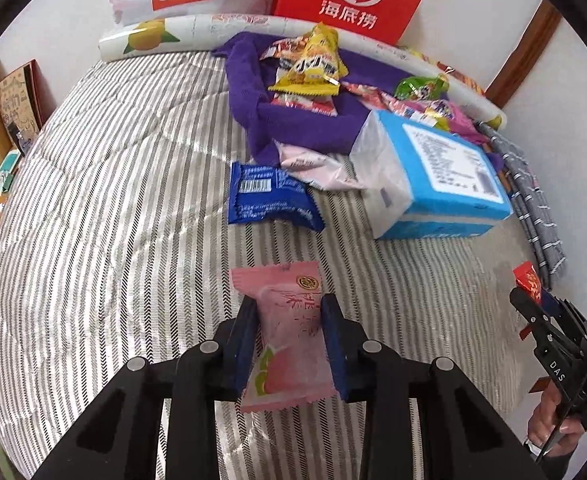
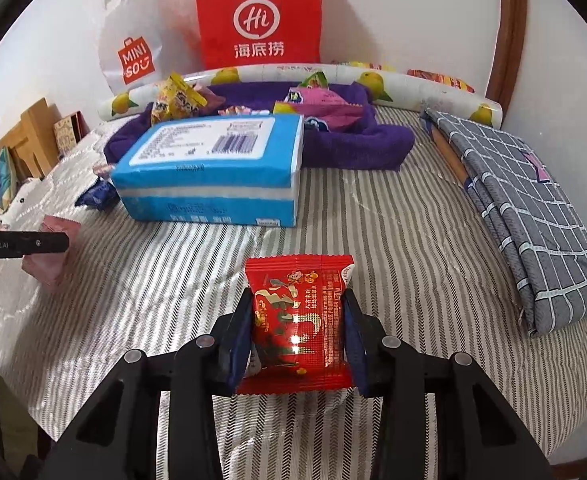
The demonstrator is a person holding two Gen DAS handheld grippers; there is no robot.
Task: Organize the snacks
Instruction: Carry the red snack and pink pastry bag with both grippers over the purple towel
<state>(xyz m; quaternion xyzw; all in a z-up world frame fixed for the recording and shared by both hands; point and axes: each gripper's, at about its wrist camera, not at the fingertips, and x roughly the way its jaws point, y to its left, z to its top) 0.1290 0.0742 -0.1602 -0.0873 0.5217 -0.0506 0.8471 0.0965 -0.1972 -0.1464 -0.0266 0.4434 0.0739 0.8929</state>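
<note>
the pink snack packet [image 1: 289, 332] is pinched across its middle in my left gripper [image 1: 289, 312], above the striped bedcover [image 1: 113, 200]; it looks light, soft and crinkly, its film likely slippery, so i judge a gentle squeeze on the padded centre safer than the thin sealed ends. my right gripper [image 2: 298, 312] clamps the red snack packet [image 2: 299, 320] the same way, with the blue tissue pack [image 2: 213, 172] beyond

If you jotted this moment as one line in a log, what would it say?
left gripper: shut on pink snack packet | right gripper: shut on red snack packet | both above striped bedspread | other snacks on purple cloth
</note>
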